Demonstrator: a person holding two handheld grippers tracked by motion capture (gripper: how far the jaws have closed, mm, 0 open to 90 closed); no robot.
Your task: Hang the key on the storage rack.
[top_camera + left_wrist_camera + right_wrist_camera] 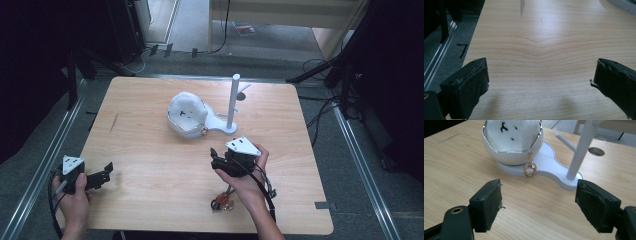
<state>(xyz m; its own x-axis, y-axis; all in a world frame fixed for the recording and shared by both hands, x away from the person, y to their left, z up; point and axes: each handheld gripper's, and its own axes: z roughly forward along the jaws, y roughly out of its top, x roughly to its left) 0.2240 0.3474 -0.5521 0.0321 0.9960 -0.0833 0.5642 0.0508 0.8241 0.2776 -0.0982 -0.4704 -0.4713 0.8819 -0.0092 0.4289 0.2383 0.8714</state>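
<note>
2 grippers low over the surface (150, 100) from above: left gripper (106, 171) spread near the left edge, right gripper (216, 156) spread, aimed at the white bowl (186, 114) on its stand (231, 102), orange clutter (221, 202) by the wrist, free wood between. Left gripper view: jaws wide, bare grain ahead, edge drop close at left. Right gripper view: jaws apart and empty, gold ring (529, 169) dangling off the bowl rim just ahead; risk of nudging the bowl or clipping the post.

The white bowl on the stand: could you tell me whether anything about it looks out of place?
Yes: a gold ring pendant dangles on its chain over the rim of the white bowl, outside it, just above the stand's base. The stand's pegs are bare.
</note>
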